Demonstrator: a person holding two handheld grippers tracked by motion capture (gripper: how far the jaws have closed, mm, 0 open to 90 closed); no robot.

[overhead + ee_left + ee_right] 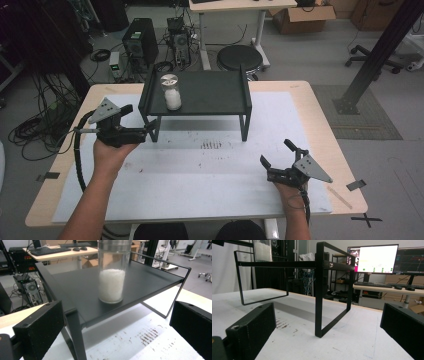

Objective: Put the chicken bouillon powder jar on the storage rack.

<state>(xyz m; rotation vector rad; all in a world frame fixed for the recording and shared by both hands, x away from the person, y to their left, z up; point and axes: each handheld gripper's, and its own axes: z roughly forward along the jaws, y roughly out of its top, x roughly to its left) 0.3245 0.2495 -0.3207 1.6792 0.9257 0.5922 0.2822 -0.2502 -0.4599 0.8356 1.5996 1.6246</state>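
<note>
A clear glass jar (172,91) with a metal lid, half full of white grains, stands upright on the left part of a black metal shelf (210,95) at the table's far middle. My left gripper (142,131) is open beside the shelf's front left leg, a little below the shelf top. Seen from the left gripper view, the jar (111,272) stands straight ahead between the wide-apart jaws, some way off. My right gripper (276,152) rests open near the table's front right, empty. From there the shelf (319,290) shows side-on, the jar (262,250) at its top left.
White paper (200,170) with dark smudges (211,145) covers the wooden table. On the floor behind are a computer tower (140,42), cables, a round stool (239,57) and a second desk. A black post (380,50) rises at the right.
</note>
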